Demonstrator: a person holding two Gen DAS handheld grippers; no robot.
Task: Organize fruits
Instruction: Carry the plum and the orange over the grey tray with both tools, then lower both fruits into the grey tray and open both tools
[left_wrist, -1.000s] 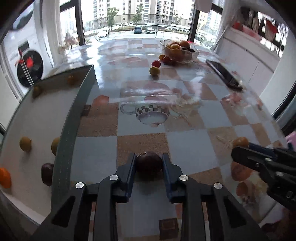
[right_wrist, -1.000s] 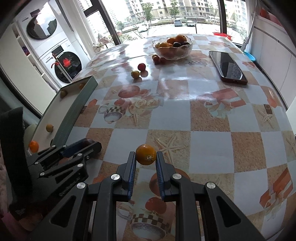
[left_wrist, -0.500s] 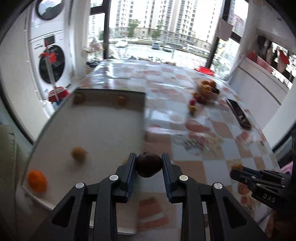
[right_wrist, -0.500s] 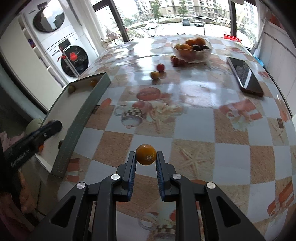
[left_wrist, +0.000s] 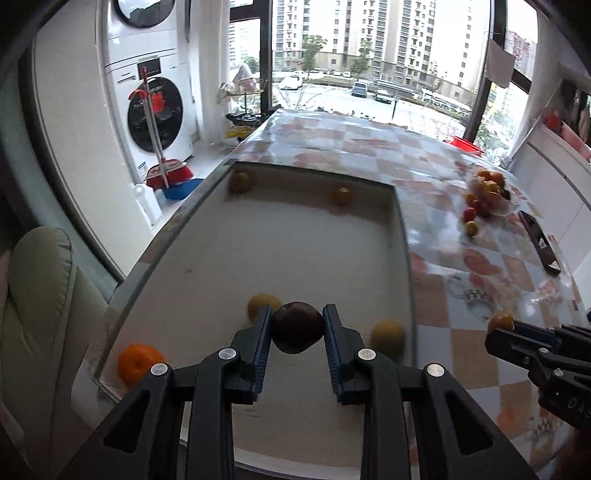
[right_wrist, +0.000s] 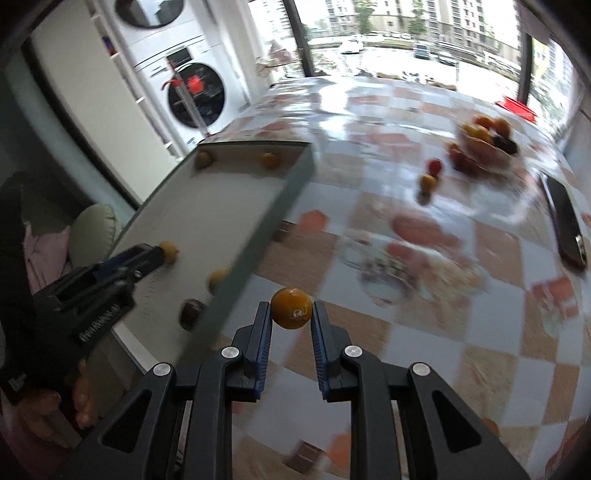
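Observation:
My left gripper (left_wrist: 297, 321) is shut on a dark plum (left_wrist: 297, 327) and holds it above the near part of a grey tray (left_wrist: 401, 236). Several fruits lie in the tray: an orange (left_wrist: 138, 362), two yellow fruits (left_wrist: 386, 335) near the gripper, two more at the far wall (left_wrist: 342, 195). My right gripper (right_wrist: 291, 314) is shut on a yellow-orange fruit (right_wrist: 291, 308), held above the table just right of the tray's wall (right_wrist: 258, 240). The right gripper also shows in the left wrist view (left_wrist: 506, 332).
A glass bowl of fruit (right_wrist: 487, 144) stands at the far right of the checked table (right_wrist: 406, 332), with two loose fruits (right_wrist: 428, 181) beside it. A black phone (right_wrist: 565, 225) lies at the right. A cushion (left_wrist: 33, 295) and washing machines (left_wrist: 155, 107) stand left of the table.
Both grippers have swung left with their fruits. The left gripper has moved from over the table to over the tray. The right gripper has come close to the tray's wall.

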